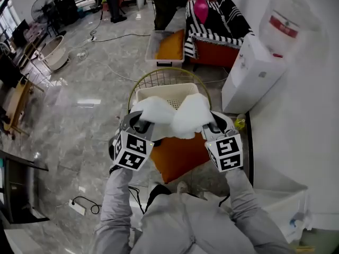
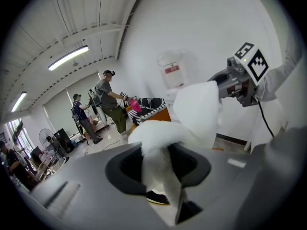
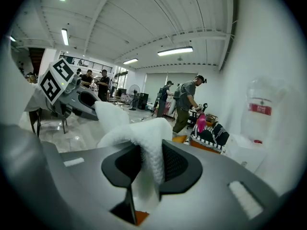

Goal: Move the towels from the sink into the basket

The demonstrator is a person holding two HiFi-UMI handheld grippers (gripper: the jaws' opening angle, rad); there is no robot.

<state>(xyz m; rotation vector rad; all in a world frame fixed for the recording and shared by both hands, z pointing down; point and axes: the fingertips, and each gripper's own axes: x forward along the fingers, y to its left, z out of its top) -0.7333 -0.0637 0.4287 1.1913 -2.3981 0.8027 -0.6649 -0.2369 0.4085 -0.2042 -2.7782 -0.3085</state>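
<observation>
Your left claw is pressed together on one end of the fluffy white towel, and your right claw pinches the other end. That way the cloth hangs spread between them rather than trailing. The towel is in the air, with the white perforated plastic basket just beyond it at 12 o'clock, probably so you can drop it straight in. The cloth covers the basket's near rim and fills the gap in each claw. No sink can be clearly made out.

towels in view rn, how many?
1: a white towel stretched between the left gripper and right gripper, above the basket. It may hide others below.
</observation>
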